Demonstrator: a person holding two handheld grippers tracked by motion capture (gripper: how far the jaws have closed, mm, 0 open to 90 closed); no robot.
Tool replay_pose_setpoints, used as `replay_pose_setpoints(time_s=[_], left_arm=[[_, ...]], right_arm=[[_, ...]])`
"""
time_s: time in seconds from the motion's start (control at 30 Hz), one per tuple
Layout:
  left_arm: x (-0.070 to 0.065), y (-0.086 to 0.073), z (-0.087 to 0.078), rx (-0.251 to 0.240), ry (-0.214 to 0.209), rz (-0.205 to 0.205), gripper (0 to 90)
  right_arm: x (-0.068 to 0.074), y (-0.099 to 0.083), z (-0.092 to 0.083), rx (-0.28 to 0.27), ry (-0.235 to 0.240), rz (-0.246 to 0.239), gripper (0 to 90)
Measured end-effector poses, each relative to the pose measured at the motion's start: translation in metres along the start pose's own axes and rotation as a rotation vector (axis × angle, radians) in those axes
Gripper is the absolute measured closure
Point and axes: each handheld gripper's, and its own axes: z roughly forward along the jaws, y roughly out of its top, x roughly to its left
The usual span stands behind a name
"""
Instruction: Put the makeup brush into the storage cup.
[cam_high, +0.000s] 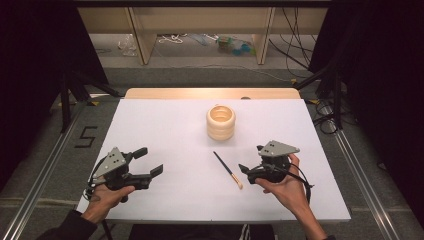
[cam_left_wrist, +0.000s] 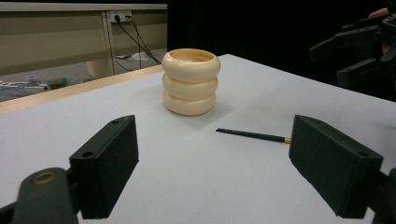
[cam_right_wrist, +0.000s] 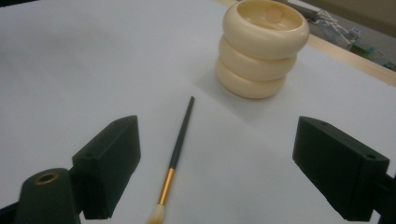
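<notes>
My stock: cream ringed holder (cam_right_wrist: 261, 49), smooth, semi-gloss plastic look; brush (cam_right_wrist: 176, 154), dark matt handle, gold metal ferrule, pale bristles; table (cam_high: 165, 130), matt white.

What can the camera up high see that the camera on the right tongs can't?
The high view alone shows the person's hands, both tongs from outside, left and right, the table's edges, and the floor with cables behind it.

The right gripper view alone looks down into the cream ringed pot and shows the brush's gold band up close.

Both show the pot, the brush lying flat beside it, and the white table.
</notes>
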Motion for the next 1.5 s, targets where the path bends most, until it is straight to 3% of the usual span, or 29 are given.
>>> replay_pose_setpoints(time_s=[0.1, 0.27, 0.57, 0.67, 0.73, 1.27, 1.33, 1.5], left_arm=[[0.0, 0.0, 0.0, 0.0, -0.002, 0.003, 15.4], [0.0, 0.0, 0.0, -0.001, -0.003, 0.005, 15.4], [0.0, 0.0, 0.0, 0.0, -0.003, 0.003, 15.4], [0.0, 0.0, 0.0, -0.001, -0.004, 0.004, 15.4], [0.0, 0.0, 0.0, -0.004, -0.006, 0.004, 15.4], [0.0, 0.0, 0.0, -0.004, -0.007, 0.01, 15.4], [0.0, 0.0, 0.0, -0.005, -0.007, 0.006, 15.4], [0.0, 0.0, 0.0, -0.005, -0.008, 0.009, 15.4]], right_arm=[[0.0, 0.007, 0.008, 0.038, 0.013, -0.023, 16.1], [-0.001, 0.013, 0.014, 0.077, 0.022, -0.016, 16.1], [0.003, 0.021, 0.033, 0.185, 0.054, -0.047, 16.8], [0.004, 0.022, 0.04, 0.178, 0.054, -0.06, 16.8], [0.005, 0.026, 0.045, 0.214, 0.067, -0.057, 16.9], [0.007, 0.038, 0.069, 0.298, 0.072, -0.082, 18.5], [0.006, 0.04, 0.073, 0.32, 0.095, -0.085, 18.9], [0.007, 0.042, 0.078, 0.369, 0.099, -0.082, 19.4]])
